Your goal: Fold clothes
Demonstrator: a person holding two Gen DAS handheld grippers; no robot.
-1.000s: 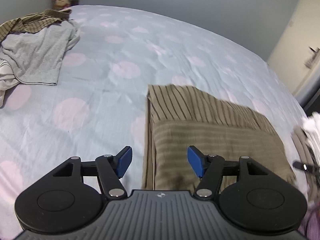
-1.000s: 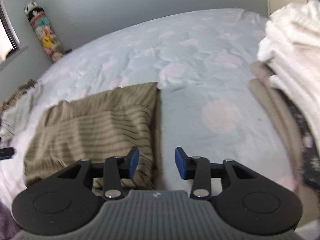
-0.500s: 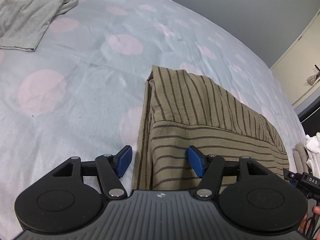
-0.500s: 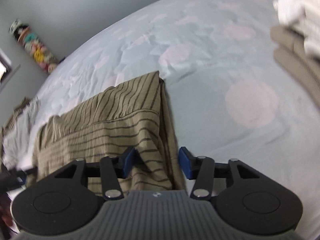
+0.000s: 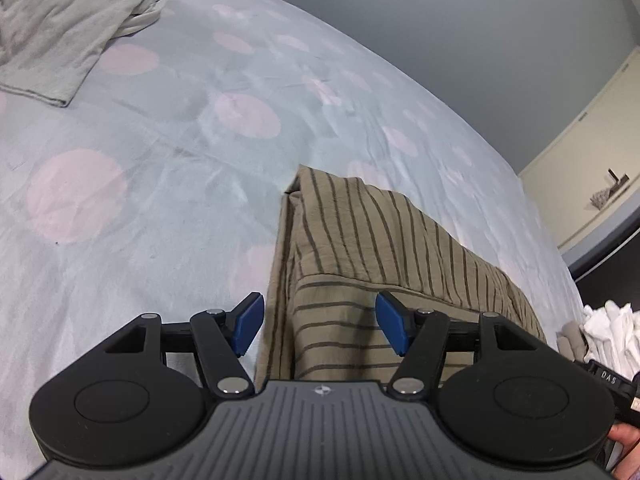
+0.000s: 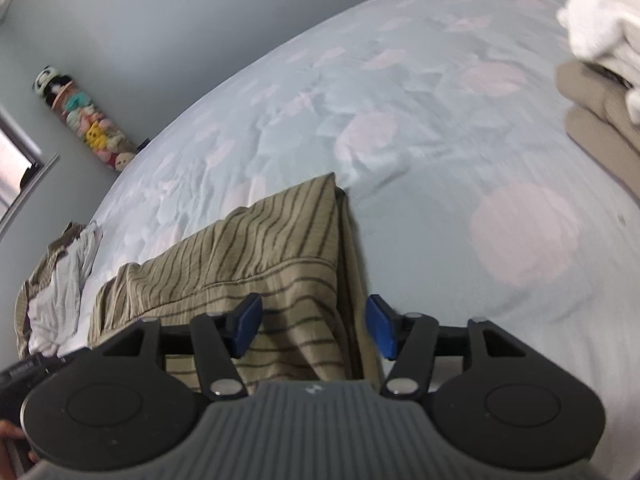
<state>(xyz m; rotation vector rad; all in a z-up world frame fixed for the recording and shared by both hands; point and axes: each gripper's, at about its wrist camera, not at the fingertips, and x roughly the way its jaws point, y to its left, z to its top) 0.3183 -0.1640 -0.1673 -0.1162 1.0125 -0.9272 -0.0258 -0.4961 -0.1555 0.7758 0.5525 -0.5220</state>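
Observation:
A tan garment with dark stripes (image 5: 360,248) lies folded on the pale blue bedspread with pink dots (image 5: 160,168). My left gripper (image 5: 318,326) hangs low over its near left corner, open, with the garment's left edge between the blue pads (image 5: 248,322) but untouched. In the right wrist view the same striped garment (image 6: 256,240) shows its near right corner between the blue pads of my right gripper (image 6: 314,326). Its jaws are opening and the pads stand clear of the cloth.
A loose grey garment (image 5: 60,36) and a checked one lie at the bed's far left. A stack of folded white and beige clothes (image 6: 600,80) sits at the right. Grey wall, a tube of plush toys (image 6: 88,120) and a cream door (image 5: 592,160) border the bed.
Both grippers came down close to the striped garment's near corners and rolled a little. The right gripper's pads spread wider apart. The left pads kept their gap.

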